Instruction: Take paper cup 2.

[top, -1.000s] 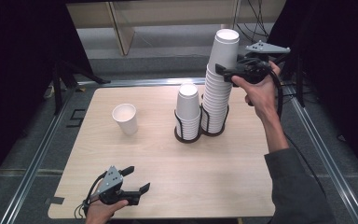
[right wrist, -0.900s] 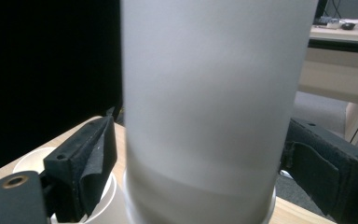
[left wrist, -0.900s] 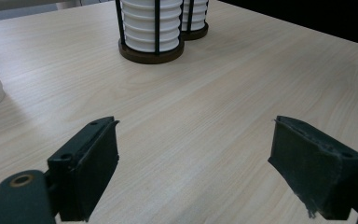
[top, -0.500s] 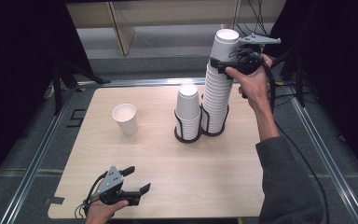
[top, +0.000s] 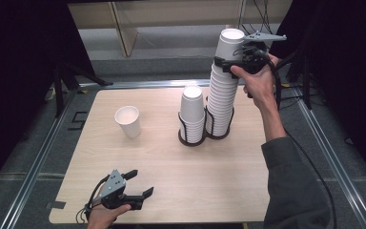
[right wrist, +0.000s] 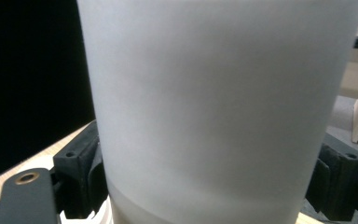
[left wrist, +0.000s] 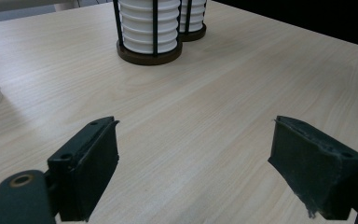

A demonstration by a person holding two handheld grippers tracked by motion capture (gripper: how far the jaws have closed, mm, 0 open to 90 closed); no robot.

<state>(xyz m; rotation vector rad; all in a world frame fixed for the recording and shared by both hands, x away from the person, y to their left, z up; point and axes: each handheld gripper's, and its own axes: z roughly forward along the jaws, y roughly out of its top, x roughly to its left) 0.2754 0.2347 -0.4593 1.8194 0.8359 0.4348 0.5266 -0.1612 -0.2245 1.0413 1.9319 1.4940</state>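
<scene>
The right tongs [top: 225, 61] sit high above the surface [top: 228, 181], their jaws set either side of the top cup [top: 230, 42] of the tall stack [top: 221, 100]; in the right gripper view the cup's white wall [right wrist: 223, 107] runs between the two black jaws, which look closed on it, so the cup appears held while it is partly nested on the stack. The likeliest trouble from here seems to be the cup below clinging to it: a lift would then bring up two cups, or tug the whole column. The stack rises well clear of its wire holder [top: 218, 130], so a sideways pull at the top could lean it or tip it toward the short stack [top: 192, 112], which stands in its own ring just beside it. A hard squeeze could also dent the thin paper wall, and a loose one could let the cup slip and drop onto the stacks. A straight upward pull looks like the safer course. The left tongs [top: 138, 185] rest low at the near edge of the surface with jaws wide apart and nothing between them; in the left gripper view only bare wood lies ahead of them, with the two holder bases [left wrist: 149, 49] farther off. A lone cup [top: 127, 121] stands upright on the left part of the surface, well apart from the stacks, and nothing lies between it and them. The right gripper's cable [top: 279, 90] trails down beside the forearm, near the tall stack, and could brush it on a swing.
</scene>
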